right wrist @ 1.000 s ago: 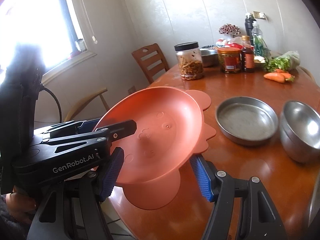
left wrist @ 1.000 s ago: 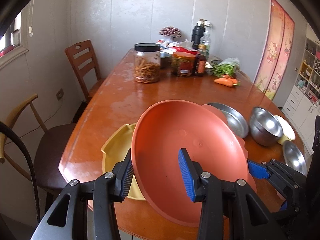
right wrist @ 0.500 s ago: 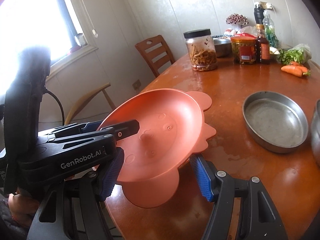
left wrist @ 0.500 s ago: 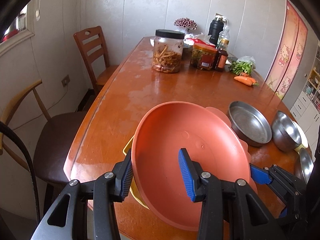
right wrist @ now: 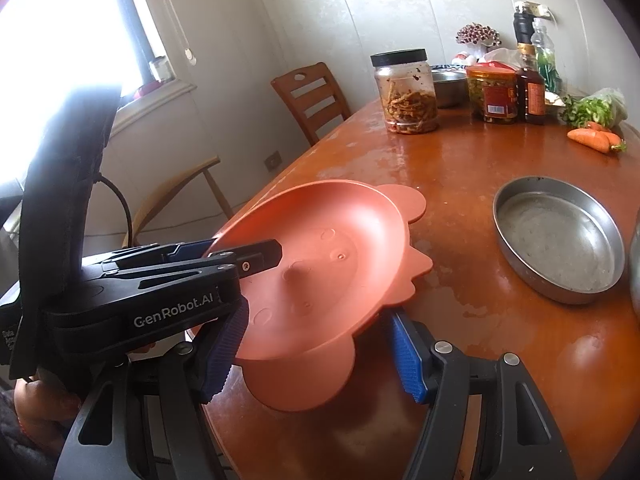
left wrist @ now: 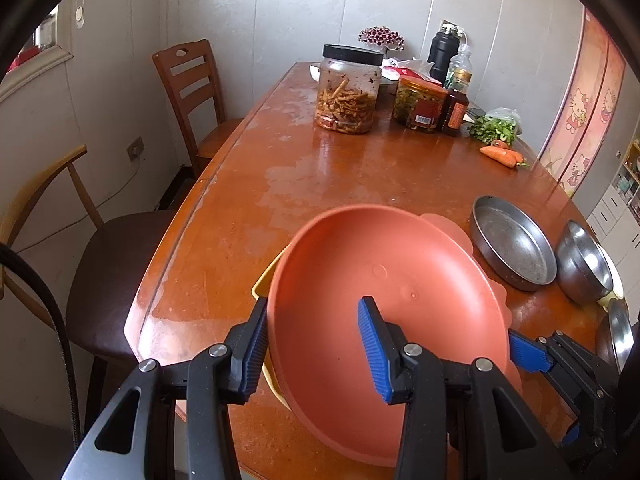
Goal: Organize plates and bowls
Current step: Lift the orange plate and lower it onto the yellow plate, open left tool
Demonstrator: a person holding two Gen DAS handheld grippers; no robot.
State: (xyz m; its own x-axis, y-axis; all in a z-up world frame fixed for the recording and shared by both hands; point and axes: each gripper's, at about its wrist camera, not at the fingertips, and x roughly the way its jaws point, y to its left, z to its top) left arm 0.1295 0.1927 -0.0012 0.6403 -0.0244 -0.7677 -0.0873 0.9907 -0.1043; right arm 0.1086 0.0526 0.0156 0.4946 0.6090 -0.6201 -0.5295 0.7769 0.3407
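Task early. Orange animal-shaped plastic plate [left wrist: 384,300] is tilted above a yellow plastic plate [left wrist: 262,284] at the wooden surface's [left wrist: 328,176] near edge. Left gripper [left wrist: 312,344] fingers straddle its rim; contact is unclear. Right gripper [right wrist: 316,354] fingers look released around its lobe. Steel pan [right wrist: 560,240] and steel bowl [left wrist: 584,260], at 2 o'clock, remain unsorted. Jars, carrots, chairs beyond.

Mostly hidden under the orange plate [left wrist: 384,320]: a yellow dish [left wrist: 265,280], only its left rim showing. Cut off at the right edge of the left wrist view: 1 steel bowl [left wrist: 618,336], plus a pale item [left wrist: 611,300] behind the round steel bowl [left wrist: 584,266], too little visible to identify. Cut by the right edge of the right wrist view: that bowl's rim [right wrist: 635,268]. Too small to read: jar labels [left wrist: 424,114]. Window [right wrist: 60,60] blown out to white.
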